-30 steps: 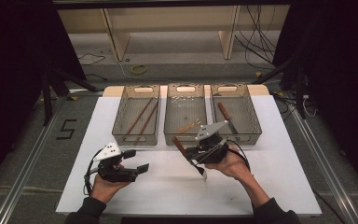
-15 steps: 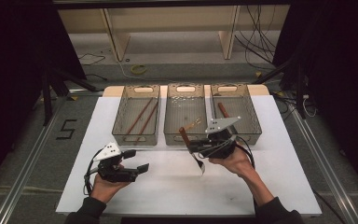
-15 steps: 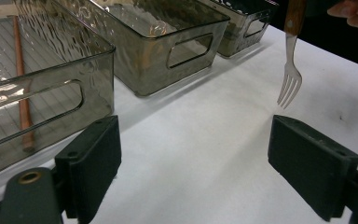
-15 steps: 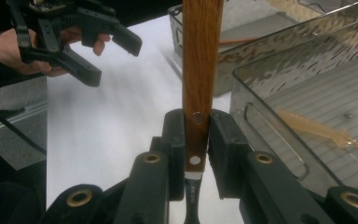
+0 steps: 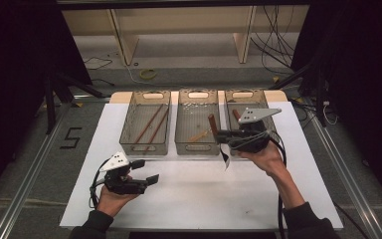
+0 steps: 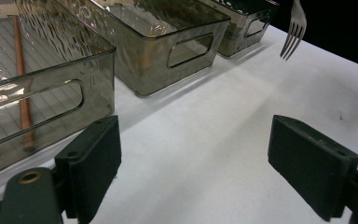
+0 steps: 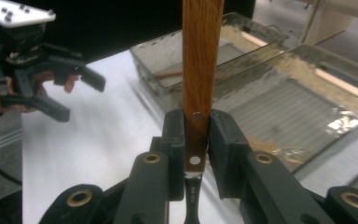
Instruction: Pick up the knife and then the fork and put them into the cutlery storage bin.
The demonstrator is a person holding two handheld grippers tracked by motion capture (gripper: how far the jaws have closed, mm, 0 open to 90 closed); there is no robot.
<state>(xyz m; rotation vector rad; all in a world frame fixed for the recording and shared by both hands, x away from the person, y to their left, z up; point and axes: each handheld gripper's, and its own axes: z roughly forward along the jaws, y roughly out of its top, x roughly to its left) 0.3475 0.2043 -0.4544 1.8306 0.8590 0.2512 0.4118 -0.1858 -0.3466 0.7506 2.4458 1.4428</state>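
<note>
High view | "5" mark [image 5: 70,138] on floor | right gripper [image 5: 219,135] clamps fork [image 5: 213,124]

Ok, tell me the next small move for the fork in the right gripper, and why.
Probably carry it on over the middle bin and lower it in. The right gripper is shut on the fork by its wooden handle, tines hanging just in front of that bin, which seems to hold another wooden-handled piece; the left bin holds chopsticks.

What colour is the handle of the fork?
Reddish-brown wood, on the fork's handle; clearest in the right gripper view.
</note>
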